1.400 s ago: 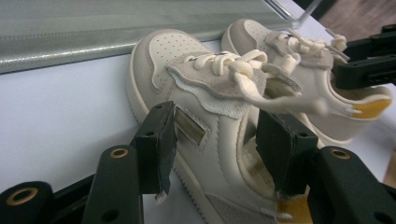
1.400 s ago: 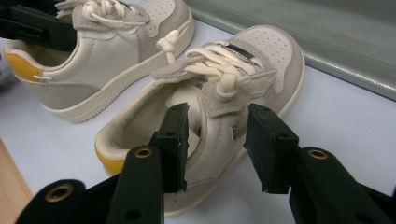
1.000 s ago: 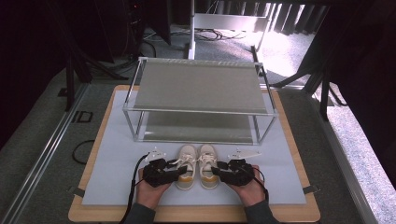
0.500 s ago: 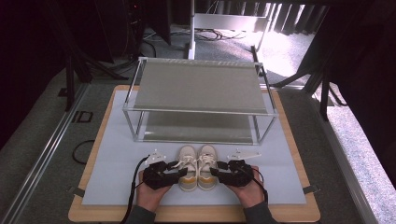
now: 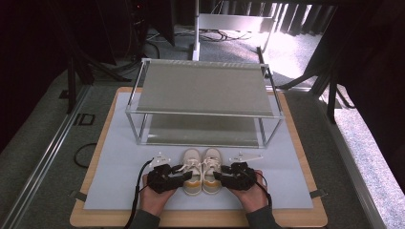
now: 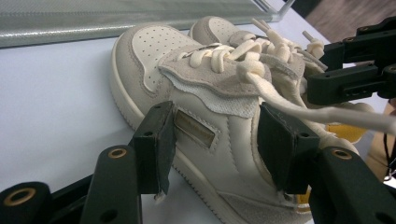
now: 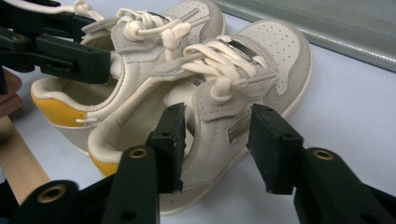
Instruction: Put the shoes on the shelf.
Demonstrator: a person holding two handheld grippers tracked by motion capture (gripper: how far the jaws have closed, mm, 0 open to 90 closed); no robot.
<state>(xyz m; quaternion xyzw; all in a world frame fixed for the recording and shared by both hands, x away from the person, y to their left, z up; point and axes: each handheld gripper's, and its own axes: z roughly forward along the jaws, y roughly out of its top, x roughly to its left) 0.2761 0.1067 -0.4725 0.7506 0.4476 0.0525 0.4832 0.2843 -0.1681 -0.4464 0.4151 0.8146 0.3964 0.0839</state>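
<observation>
Left gripper fingers: set astride the outer side wall of the left sneaker, one pad outside, the other inside the collar; the jaws have just been closing; firm pressure cannot be told.
Right gripper fingers: placed either side of the right sneaker wall; a gap is seen at the outer pad, so nothing is held; the jaws have just been closing.
Left gripper: seen low centre-left of the high view.
Right gripper: mirrored at low centre-right.
Sneakers: stood side by side, toes towards the shoe rack, on the grey mat.
Likely reason: the pair is judged to be taken by the walls for lifting to a shelf.
</observation>
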